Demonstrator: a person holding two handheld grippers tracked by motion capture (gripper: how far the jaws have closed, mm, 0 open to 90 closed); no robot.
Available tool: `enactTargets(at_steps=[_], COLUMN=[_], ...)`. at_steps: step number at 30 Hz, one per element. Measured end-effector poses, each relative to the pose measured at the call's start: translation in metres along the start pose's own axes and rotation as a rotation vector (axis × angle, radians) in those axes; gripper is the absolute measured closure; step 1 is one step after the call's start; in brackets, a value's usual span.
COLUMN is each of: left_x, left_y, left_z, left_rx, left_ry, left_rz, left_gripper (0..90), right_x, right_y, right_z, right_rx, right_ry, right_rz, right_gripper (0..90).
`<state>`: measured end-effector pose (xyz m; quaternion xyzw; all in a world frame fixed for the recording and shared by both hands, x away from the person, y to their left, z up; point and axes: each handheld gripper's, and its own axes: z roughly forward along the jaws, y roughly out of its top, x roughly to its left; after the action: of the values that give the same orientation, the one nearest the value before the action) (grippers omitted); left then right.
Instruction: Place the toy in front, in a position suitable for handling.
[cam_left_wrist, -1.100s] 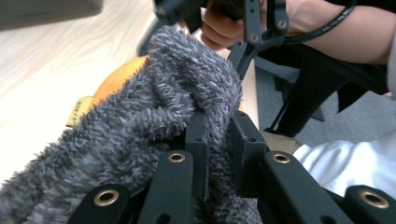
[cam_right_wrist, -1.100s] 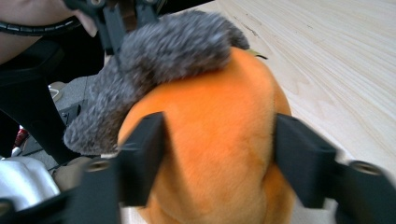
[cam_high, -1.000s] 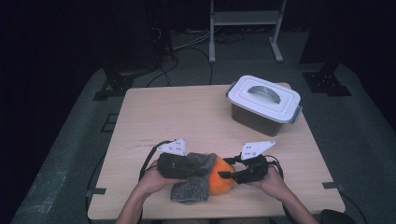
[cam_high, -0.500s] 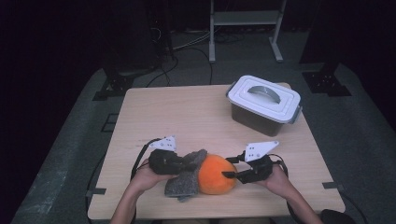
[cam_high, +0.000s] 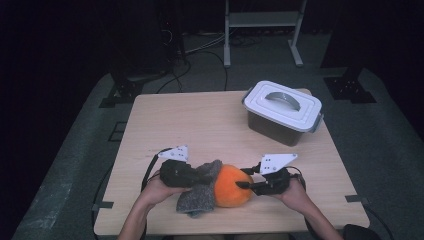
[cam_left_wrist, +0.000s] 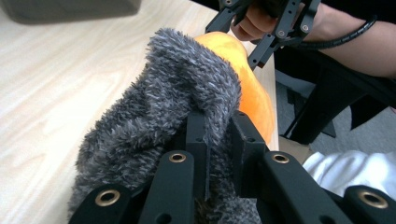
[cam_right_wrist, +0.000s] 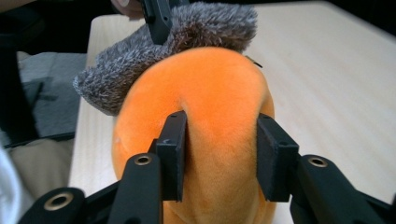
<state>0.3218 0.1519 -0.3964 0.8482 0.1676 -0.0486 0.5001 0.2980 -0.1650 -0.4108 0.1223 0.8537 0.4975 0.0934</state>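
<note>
A: What does the left tool (cam_left_wrist: 212, 140) hold?
B: A shaggy grey fleece cloth (cam_left_wrist: 159, 116), pinched tight, draped over the round orange plush ball (cam_right_wrist: 201, 121).
A: And the right tool (cam_right_wrist: 219, 154)?
B: Its jaws, just closing, squeeze a fold of that soft ball near the smooth wooden tabletop's (cam_high: 200, 120) front edge.

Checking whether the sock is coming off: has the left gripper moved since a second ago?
Yes. The left gripper has shifted left, farther from the lidded container, pulling the grey fuzzy sock.
</note>
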Motion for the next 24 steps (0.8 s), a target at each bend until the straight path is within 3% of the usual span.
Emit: enactTargets(at_steps=[5,9,13,15,17,19,22,24], left_x=[0.006,0.010,0.006,0.002,-0.002,-0.002,-0.003,-0.007], left_y=[-0.004,-0.008,-0.004,0.000,0.002,0.000,-0.001,0.000], left_z=[-0.010,-0.010,-0.003,0.001,0.004,0.006,0.010,0.013], left_rx=[-0.006,-0.003,-0.007,-0.005,-0.001,0.007,0.051,0.070], left_ry=[0.043,0.048,0.033,0.023,0.017,-0.003,-0.037,-0.072], left_rz=[-0.017,-0.033,-0.017,0.005,0.012,0.013,0.024,0.032], left_gripper=[79.7,79.7,79.5,79.1,79.1,79.3,79.5,79.4], right_x=[-0.005,-0.012,-0.004,0.004,0.009,0.006,-0.009,-0.015], right_y=[-0.002,-0.008,-0.005,-0.002,0.000,0.000,0.000,-0.003], right_z=[-0.003,-0.005,-0.001,0.002,0.004,0.003,-0.001,-0.002], right_rx=[0.009,0.023,0.008,0.002,0.013,0.024,0.031,0.044], right_ry=[-0.047,-0.034,-0.006,0.017,0.005,0.016,0.091,0.104], right_rz=[-0.011,0.031,-0.026,-0.087,-0.126,-0.084,0.085,0.149], right_gripper=[58.5,57.4,57.7,58.1,57.2,47.4,33.2,26.0])
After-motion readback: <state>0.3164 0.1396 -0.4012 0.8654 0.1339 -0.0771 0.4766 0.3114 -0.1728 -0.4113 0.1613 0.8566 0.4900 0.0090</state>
